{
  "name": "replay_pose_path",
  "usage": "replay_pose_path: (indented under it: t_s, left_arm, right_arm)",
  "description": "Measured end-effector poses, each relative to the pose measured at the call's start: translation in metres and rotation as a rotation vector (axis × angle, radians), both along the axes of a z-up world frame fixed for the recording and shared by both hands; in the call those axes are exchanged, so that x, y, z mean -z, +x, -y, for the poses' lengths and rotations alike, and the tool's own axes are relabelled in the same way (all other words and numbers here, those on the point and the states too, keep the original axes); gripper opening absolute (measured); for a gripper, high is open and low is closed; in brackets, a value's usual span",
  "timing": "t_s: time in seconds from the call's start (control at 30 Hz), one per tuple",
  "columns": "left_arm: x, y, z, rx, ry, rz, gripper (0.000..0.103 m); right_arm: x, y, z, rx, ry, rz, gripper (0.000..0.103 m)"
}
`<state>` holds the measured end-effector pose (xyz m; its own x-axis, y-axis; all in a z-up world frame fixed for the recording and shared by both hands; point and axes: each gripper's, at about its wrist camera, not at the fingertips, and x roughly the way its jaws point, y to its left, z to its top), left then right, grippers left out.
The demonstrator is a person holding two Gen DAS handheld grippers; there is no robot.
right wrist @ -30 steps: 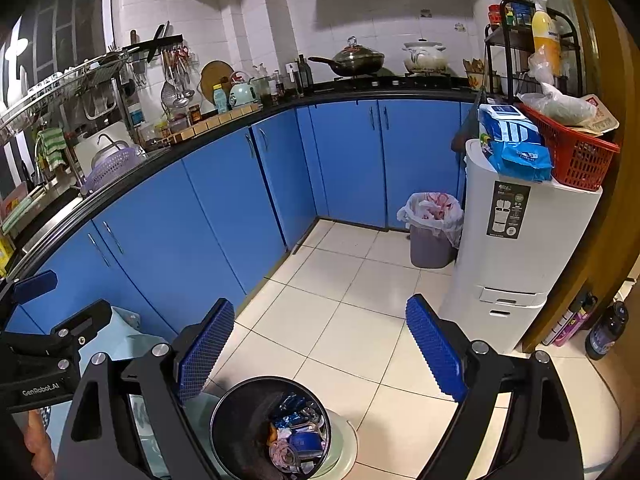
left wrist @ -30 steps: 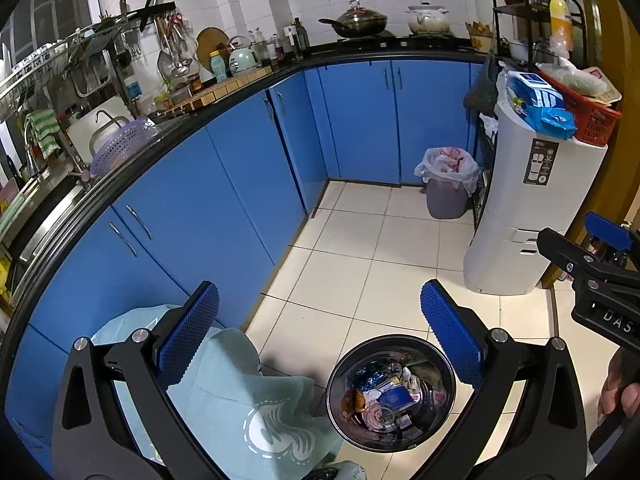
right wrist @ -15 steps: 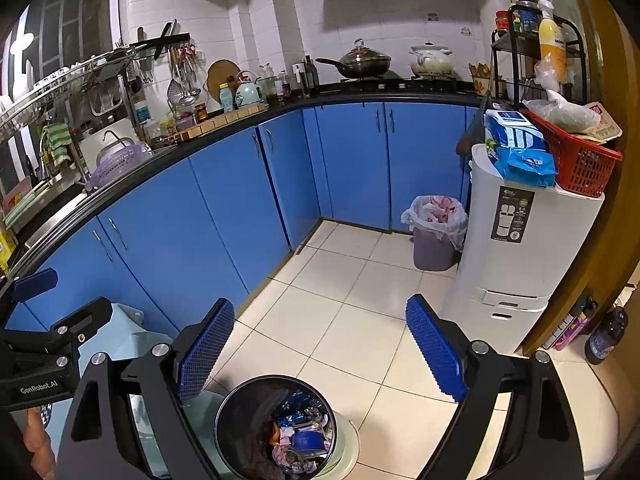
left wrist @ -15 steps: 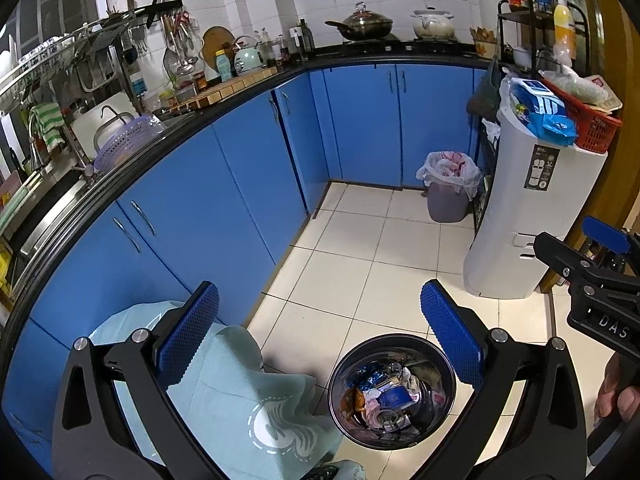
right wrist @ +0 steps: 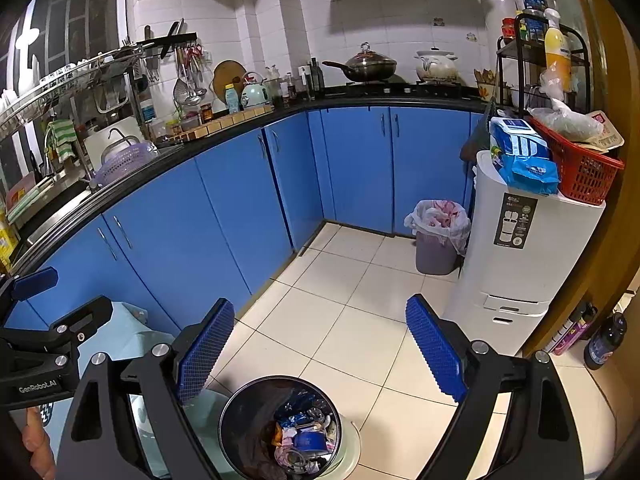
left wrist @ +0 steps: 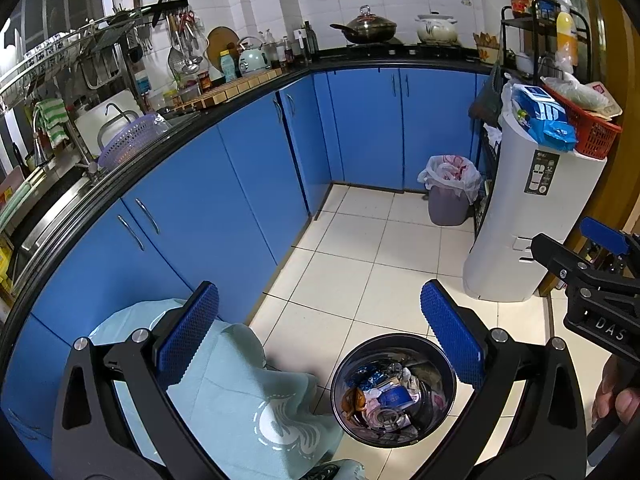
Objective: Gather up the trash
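Two tongs are hanging over a kitchen floor, both spread wide with nothing between their blue pads. The left tongs are pointing down at a round dark bin standing on the pale floor tiles; the bin is showing near the right pad, and it is holding trash: crumpled wrappers, a blue piece, something brown. Just left of the bin, a light teal cloth is lying draped over something low beside the blue cabinets. The right tongs are looking at the same bin from the other side, the bin sitting low between the pads and nearer the left one. Each wrist view is catching the other tongs at its edge, with fingers of the person's hand gripping the handle. Farther back, a second, grey bin lined with a white bag is standing against the cabinets, just beside a tall white appliance carrying a red basket and blue packs. The black worktop is carrying a kettle, bottles and a lidded pan.
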<state>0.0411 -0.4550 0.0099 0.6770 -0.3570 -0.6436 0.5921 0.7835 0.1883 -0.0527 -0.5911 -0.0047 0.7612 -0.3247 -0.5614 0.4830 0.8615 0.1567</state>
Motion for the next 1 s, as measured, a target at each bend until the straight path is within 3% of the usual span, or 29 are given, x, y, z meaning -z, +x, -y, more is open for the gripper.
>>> replay_pose_path:
  t_s: [1.0]
  left_arm:
    - [-0.018, 0.0, -0.062, -0.055, -0.068, -0.001, 0.1]
  right_arm:
    - [-0.026, 0.014, -0.054, -0.068, -0.095, -0.001, 0.086]
